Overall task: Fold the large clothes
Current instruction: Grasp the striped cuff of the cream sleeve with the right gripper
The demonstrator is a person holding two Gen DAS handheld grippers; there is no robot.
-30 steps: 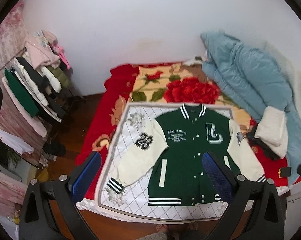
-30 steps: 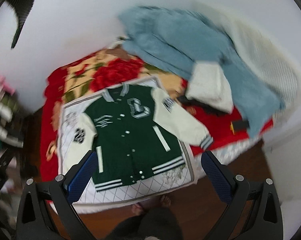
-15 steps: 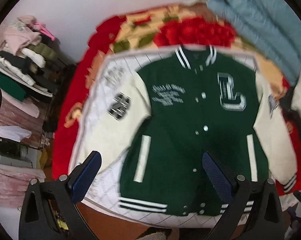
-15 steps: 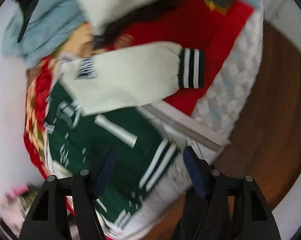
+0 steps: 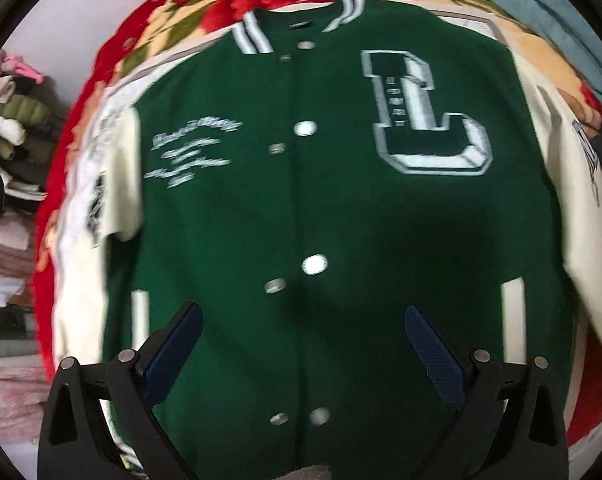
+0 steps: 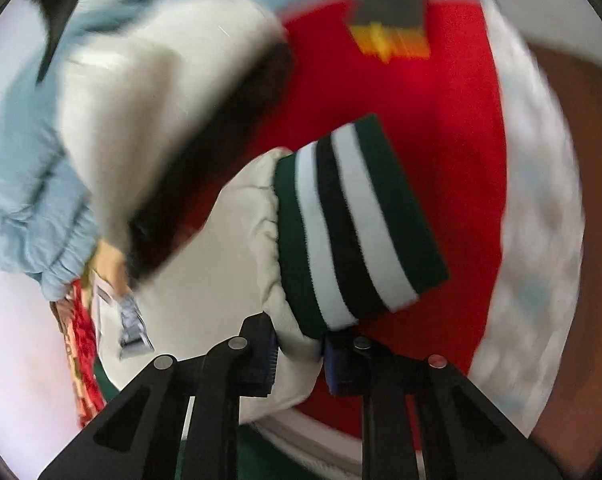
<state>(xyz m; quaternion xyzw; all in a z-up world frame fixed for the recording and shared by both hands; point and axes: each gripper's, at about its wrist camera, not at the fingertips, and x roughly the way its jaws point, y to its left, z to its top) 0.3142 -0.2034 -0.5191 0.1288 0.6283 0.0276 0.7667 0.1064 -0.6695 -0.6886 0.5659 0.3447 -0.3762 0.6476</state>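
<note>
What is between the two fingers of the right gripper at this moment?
In the right wrist view, the cream sleeve of the jacket, just behind its striped cuff, lies between the closing jaws of the right gripper.

A home bedroom: rose-print blanket [image 5: 229,4] on the bed, stacked folded clothes [image 5: 9,120] alongside.

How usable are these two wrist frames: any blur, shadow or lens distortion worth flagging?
Left wrist view: the green jacket bulges under the fisheye, its chest script is smeared by mild motion blur, and a dark shadow sits on its lower front. Right wrist view: heavier blur on the light blue bedding and red blanket; the striped cuff stays fairly sharp by the right hand-held gripper, whose jaws are closing on the sleeve.
</note>
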